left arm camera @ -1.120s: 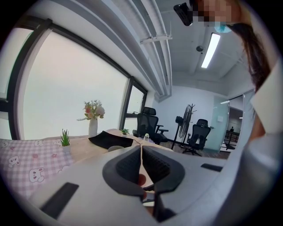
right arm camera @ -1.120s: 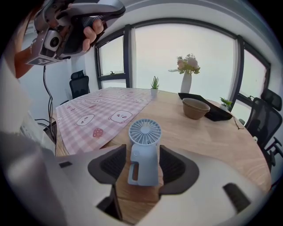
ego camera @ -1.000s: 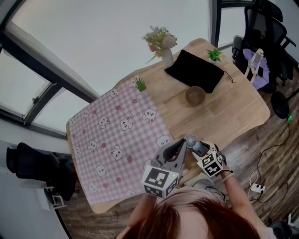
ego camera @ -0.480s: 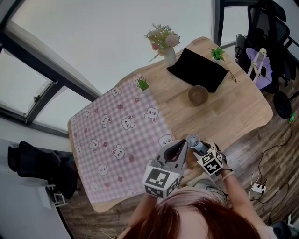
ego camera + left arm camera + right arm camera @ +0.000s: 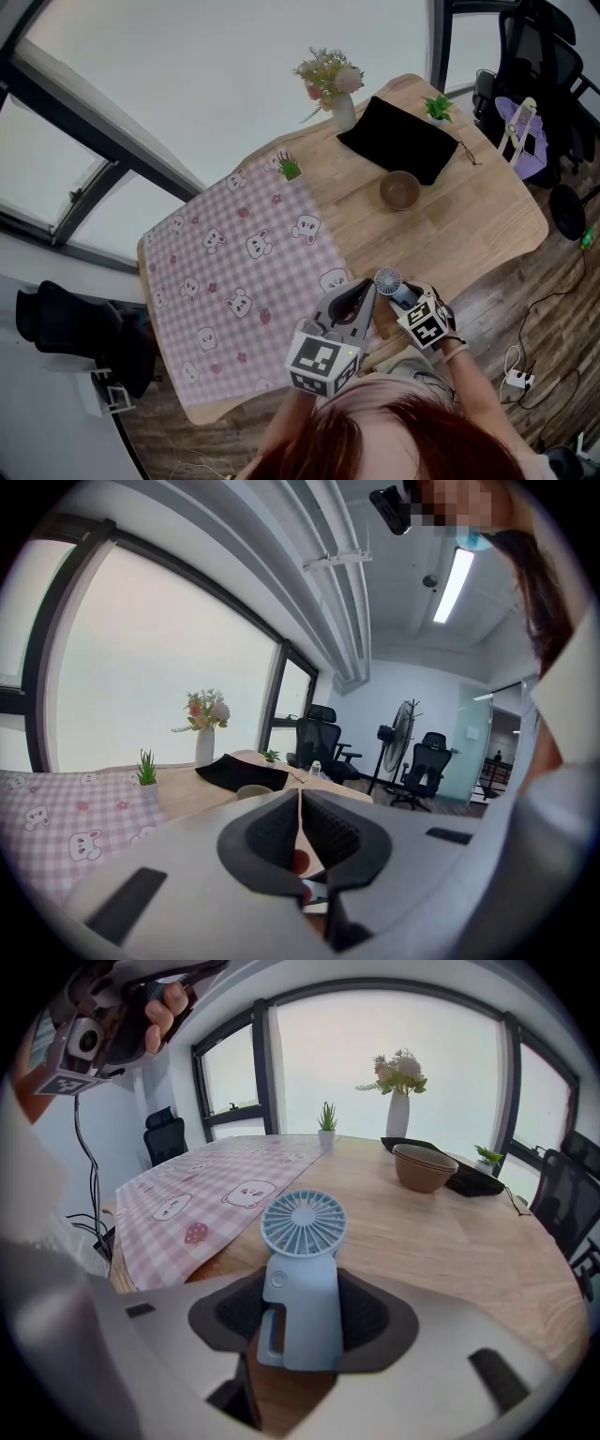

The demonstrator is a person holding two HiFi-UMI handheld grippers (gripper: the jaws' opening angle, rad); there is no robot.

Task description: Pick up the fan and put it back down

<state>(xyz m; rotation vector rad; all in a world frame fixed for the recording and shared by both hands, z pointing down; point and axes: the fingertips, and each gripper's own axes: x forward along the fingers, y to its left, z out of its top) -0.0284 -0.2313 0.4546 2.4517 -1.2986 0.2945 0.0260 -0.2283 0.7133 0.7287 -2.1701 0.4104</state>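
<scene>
A small pale blue hand fan [image 5: 300,1279] stands upright on the wooden table [image 5: 469,234] near its front edge, and it shows in the head view as the fan [image 5: 386,280] too. My right gripper [image 5: 302,1314] has just been closing its jaws, and the pads now lie against both sides of the fan's body. From above, the right gripper [image 5: 395,293] sits just behind the fan. My left gripper [image 5: 362,290] hovers close on the fan's left. In its own view the left gripper [image 5: 301,803] has its pads together and holds nothing.
A pink checked cloth [image 5: 244,262] with cartoon prints covers the table's left part. Farther back stand a brown bowl [image 5: 400,190], a black pouch [image 5: 398,139], a vase of flowers [image 5: 343,112] and two small potted plants [image 5: 291,167]. Office chairs [image 5: 525,84] stand at the right.
The head view has shifted slightly. Both grippers and the fan stay where they were.
</scene>
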